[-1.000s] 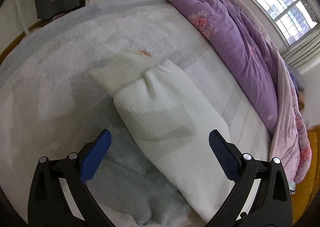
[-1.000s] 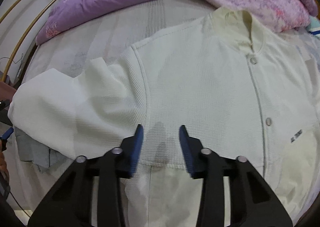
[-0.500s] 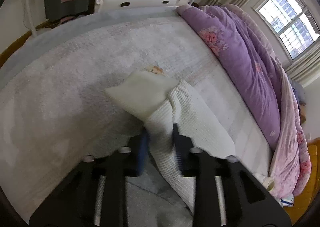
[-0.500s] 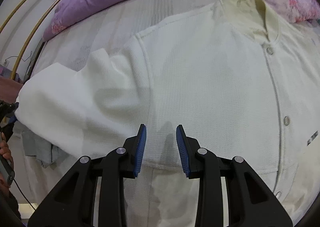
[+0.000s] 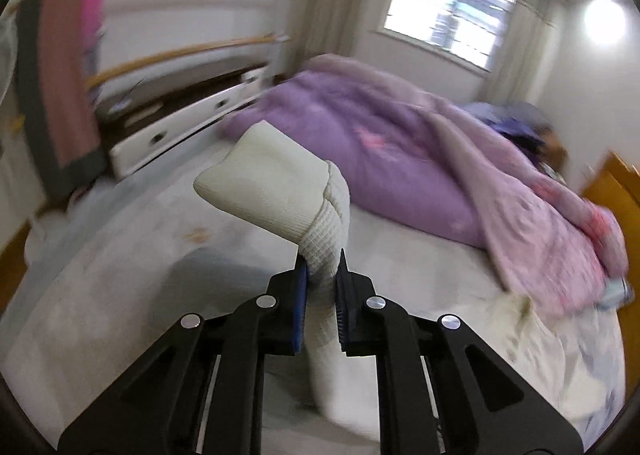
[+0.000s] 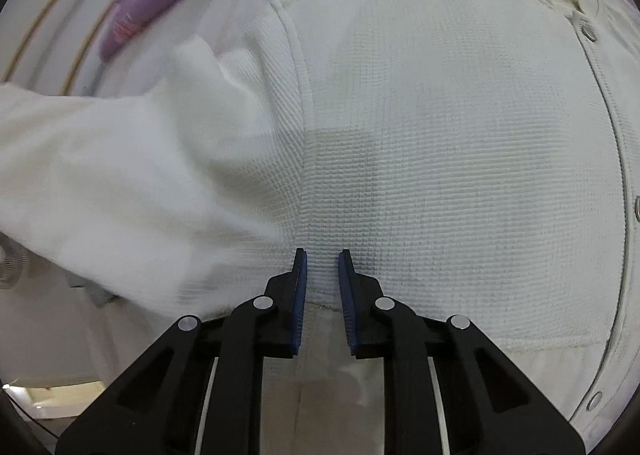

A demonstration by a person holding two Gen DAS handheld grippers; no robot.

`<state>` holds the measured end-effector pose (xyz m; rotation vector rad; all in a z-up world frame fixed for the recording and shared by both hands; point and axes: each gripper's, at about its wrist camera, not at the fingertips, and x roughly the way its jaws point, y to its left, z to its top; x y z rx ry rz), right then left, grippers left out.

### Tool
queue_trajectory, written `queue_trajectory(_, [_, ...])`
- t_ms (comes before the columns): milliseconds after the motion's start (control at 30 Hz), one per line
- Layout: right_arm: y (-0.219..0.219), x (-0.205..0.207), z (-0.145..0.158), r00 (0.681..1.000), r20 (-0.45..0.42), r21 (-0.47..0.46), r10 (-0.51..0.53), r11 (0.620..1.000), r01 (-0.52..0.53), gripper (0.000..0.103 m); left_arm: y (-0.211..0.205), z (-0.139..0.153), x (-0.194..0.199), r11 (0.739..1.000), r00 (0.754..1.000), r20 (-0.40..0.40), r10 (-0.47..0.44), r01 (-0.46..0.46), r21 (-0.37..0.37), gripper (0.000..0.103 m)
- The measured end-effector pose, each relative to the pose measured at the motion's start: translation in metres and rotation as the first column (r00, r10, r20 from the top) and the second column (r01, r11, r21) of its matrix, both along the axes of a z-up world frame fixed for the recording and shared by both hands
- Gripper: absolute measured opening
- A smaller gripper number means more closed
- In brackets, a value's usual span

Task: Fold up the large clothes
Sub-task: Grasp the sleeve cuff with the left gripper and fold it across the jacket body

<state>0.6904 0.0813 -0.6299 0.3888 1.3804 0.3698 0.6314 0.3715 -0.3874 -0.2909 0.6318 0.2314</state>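
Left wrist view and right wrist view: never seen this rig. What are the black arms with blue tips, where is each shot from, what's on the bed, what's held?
There is no robot. A person holds a two-finger claw in each hand, and a fisheye camera on each claw looks forward along its fingers. The black arms with blue pads are those fingers.

In the left wrist view, the left claw is shut on the cuffed sleeve of a white waffle-knit button-up shirt, lifted above the pale bed sheet. A purple and pink floral quilt is bunched along the far side of the bed.

In the right wrist view, the right claw is low over the same shirt's body, near its lower hem by the side seam. Its jaws are close together, but whether they pinch the fabric is not clear.
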Motion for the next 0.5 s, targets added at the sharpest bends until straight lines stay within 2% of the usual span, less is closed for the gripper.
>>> queue_trajectory(67, [-0.026,-0.006,0.013,0.999,0.028,0.032,-0.029,0.999,0.028,0.016,-0.049,0.006,0.001,0.998,0.998,0.011,-0.069,0.069,0.005,0.012])
queue_trajectory(167, [-0.094,-0.019,0.038,0.992,0.083,0.058,-0.096,0.994,0.091,0.016,-0.115,-0.002,0.012,0.990,0.990,0.002,-0.140,0.140,0.031,0.012])
queue_trajectory(267, [-0.166,-0.029,0.058,0.978,0.130,0.068,-0.160,0.986,0.152,0.018,-0.190,-0.025,0.028,0.974,0.974,-0.023,-0.224,0.224,-0.023,0.012])
queue_trajectory(367, [-0.228,-0.037,0.065,0.965,0.150,0.064,-0.216,0.976,0.209,0.018,-0.280,-0.071,0.042,0.944,0.940,-0.093,-0.329,0.324,-0.060,0.012])
queue_trajectory(400, [-0.242,-0.040,0.063,0.963,0.148,0.058,-0.227,0.974,0.221,0.018,-0.299,-0.086,0.042,0.936,0.930,-0.111,-0.350,0.344,-0.072,0.012])
queue_trajectory(467, [-0.279,-0.043,0.052,0.959,0.125,0.032,-0.253,0.968,0.250,0.022,-0.342,-0.122,0.044,0.916,0.899,-0.178,-0.400,0.392,-0.079,0.012])
queue_trajectory(500, [-0.291,-0.045,0.048,0.958,0.110,0.032,-0.264,0.965,0.262,0.024,-0.365,-0.144,0.044,0.904,0.874,-0.235,-0.426,0.420,-0.080,0.013])
